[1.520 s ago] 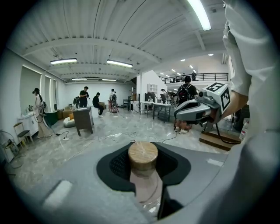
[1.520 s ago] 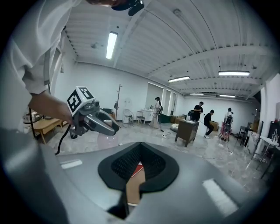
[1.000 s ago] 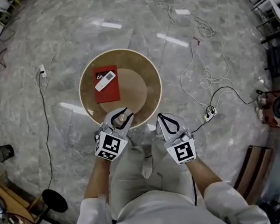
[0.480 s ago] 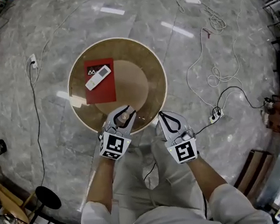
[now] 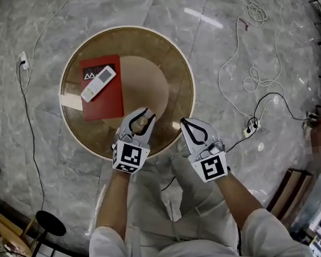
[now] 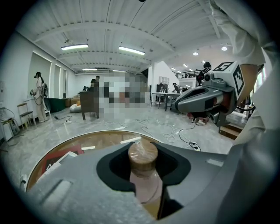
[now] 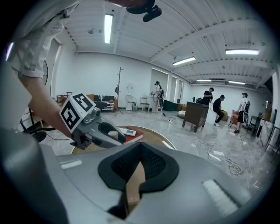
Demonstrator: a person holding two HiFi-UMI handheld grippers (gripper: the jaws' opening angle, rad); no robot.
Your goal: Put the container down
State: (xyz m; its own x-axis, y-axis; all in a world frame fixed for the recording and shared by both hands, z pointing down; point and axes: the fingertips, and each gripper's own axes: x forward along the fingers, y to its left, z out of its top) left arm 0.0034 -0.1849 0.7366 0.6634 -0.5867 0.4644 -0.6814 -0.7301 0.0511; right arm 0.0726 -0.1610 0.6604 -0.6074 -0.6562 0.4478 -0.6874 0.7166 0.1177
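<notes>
A small clear container point(image 5: 143, 121) with a round tan lid stands upright between the jaws of my left gripper point(image 5: 141, 117), which is shut on it over the near part of the round wooden table point(image 5: 163, 50). In the left gripper view the container point(image 6: 142, 162) fills the gap between the jaws, lid on top. My right gripper point(image 5: 186, 122) hangs beside it at the table's near edge, shut with nothing in it. The right gripper view shows its jaws point(image 7: 133, 192) closed together and the left gripper point(image 7: 98, 131) off to the left with the lid point(image 7: 113, 134) showing.
A red book point(image 5: 102, 97) with a white remote point(image 5: 98, 83) on it lies on the table's left side. Cables and a power strip point(image 5: 252, 126) trail over the marble floor at right. A black stool point(image 5: 50, 223) stands at lower left.
Both grippers have moved forward, the left one now over the table's near part. The table looks larger and closer. The left gripper's hold on the container is unchanged.
</notes>
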